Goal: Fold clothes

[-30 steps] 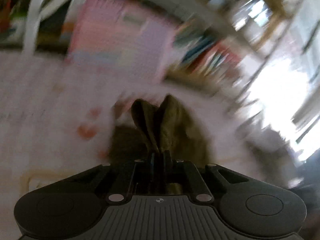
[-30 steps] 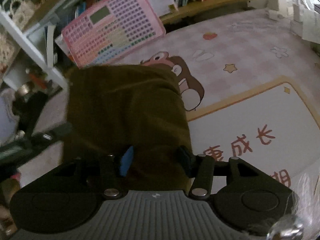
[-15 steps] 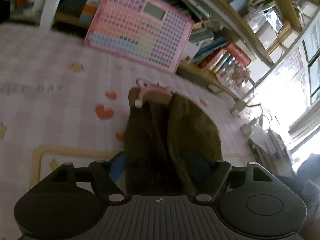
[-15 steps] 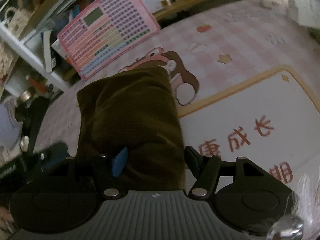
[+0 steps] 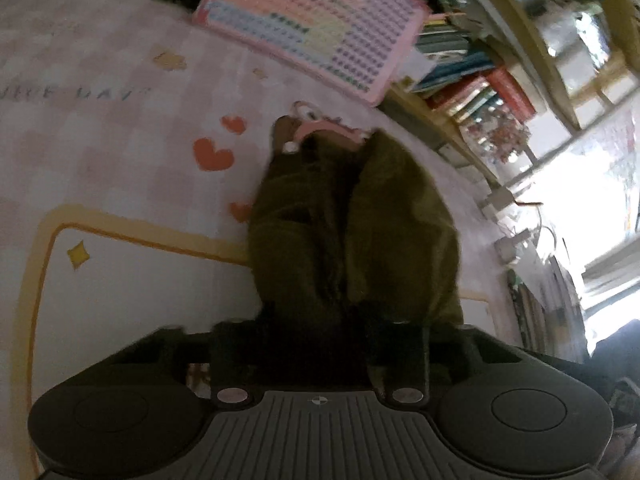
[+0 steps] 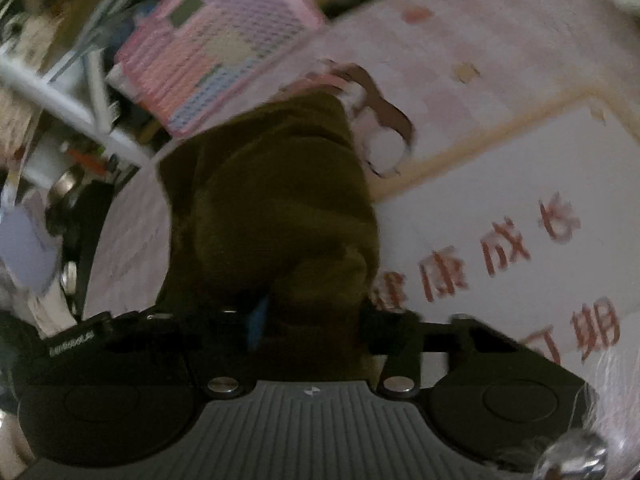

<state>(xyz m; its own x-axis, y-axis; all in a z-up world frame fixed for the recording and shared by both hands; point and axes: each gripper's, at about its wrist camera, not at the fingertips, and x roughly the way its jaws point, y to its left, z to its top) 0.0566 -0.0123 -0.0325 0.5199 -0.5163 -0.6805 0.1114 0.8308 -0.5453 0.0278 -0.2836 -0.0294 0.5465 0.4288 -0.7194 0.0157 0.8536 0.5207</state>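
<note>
The left wrist view shows the olive-brown garment lying folded lengthwise on the pink checked mat, running from the left gripper toward 12 o'clock, with a crease down its middle and a raised fold on its right half. The left gripper's fingers stand apart on either side of the near end, so it is released, with cloth lying between them. This view alone shows red hearts at 10 o'clock of the garment, a bookshelf at 1 o'clock and a bright window at 3 o'clock.

The right wrist view is blurred. It shows the same garment bunched higher, rising straight ahead of the right gripper. Its fingers are also spread wide, a blue pad showing on the left one, cloth between them but not pinched. Only here appear red characters printed on the white panel at 3 o'clock and white shelf rails at 10 o'clock.

A pink keyboard toy leans up at 11 o'clock in this view, and at 12 o'clock in the left one. The mat's yellow border passes under the garment. Bare mat lies open to the left in the left view and to the right in the right view.
</note>
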